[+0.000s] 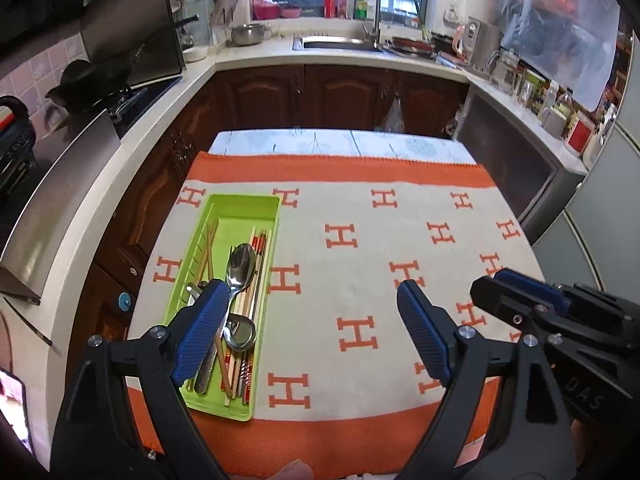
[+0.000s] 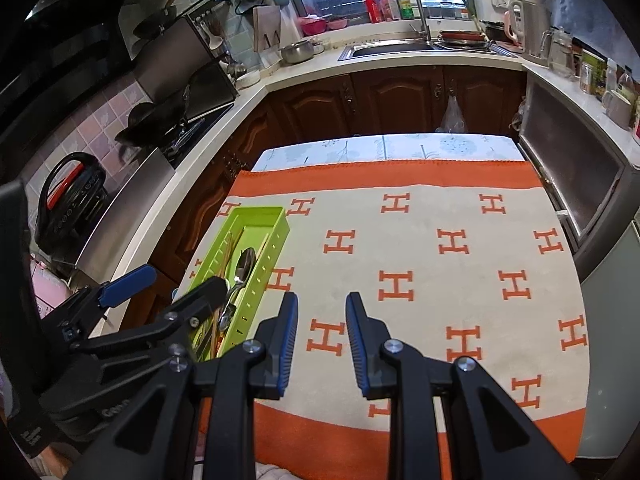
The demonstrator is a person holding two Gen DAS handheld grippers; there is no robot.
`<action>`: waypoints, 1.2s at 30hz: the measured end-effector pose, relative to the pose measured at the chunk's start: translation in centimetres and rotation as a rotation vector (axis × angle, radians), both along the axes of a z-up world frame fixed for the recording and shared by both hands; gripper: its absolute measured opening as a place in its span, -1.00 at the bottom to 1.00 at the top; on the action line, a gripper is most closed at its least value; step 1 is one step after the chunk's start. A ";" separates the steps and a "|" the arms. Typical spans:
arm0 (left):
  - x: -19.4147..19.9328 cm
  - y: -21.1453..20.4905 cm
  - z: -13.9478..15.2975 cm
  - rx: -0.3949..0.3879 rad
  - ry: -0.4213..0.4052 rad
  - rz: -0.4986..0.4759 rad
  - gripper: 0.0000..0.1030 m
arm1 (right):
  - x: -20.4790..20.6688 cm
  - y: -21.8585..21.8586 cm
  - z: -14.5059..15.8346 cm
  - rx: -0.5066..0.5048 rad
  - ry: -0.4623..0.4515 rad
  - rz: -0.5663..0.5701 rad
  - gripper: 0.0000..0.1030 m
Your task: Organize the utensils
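Note:
A lime-green utensil tray [image 1: 240, 199] lies on the left side of the table, its long side wall [image 2: 265, 276] showing in the right wrist view. Inside lie a large steel spoon [image 1: 241, 264], a second spoon [image 1: 240, 333], red-patterned chopsticks [image 1: 259, 245] and wooden chopsticks [image 1: 210, 249]. My left gripper [image 1: 310, 294] is open wide with nothing between its fingers; its left finger [image 1: 200, 332] hangs over the tray. My right gripper [image 2: 322, 306] hovers open and unloaded over the cloth, just right of the tray. Each gripper shows in the other's view: the right gripper [image 1: 496, 282] and the left gripper [image 2: 172, 282].
The table wears an orange-bordered cream cloth [image 2: 440, 264] with an H pattern. A kitchen counter [image 1: 132, 148] runs close along the left with a stove and wok [image 2: 160, 120]. A sink [image 1: 340, 43] sits at the back, and a grey appliance [image 2: 576, 168] stands at the right.

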State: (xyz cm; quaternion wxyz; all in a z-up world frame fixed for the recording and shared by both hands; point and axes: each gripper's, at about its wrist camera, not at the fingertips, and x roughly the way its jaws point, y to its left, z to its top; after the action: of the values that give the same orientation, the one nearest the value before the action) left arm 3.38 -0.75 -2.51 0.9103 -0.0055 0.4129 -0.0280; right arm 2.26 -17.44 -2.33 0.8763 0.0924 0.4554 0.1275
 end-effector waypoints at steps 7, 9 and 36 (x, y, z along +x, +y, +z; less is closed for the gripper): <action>-0.6 -0.4 0.6 0.006 -0.018 0.028 0.64 | -0.3 -0.6 -0.3 0.012 -0.004 -0.012 -0.52; -0.5 -0.3 0.4 -0.001 -0.011 0.034 0.64 | -0.4 -0.7 -0.3 0.013 -0.016 -0.014 -0.52; -0.5 -0.2 0.1 0.009 -0.004 0.054 0.64 | -0.7 -0.6 -0.6 0.021 -0.025 -0.019 -0.52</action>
State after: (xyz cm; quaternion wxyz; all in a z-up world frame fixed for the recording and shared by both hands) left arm 2.87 -0.96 -2.44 0.9116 -0.0127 0.4108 -0.0016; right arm 1.59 -18.02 -2.89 0.8821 0.1040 0.4420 0.1252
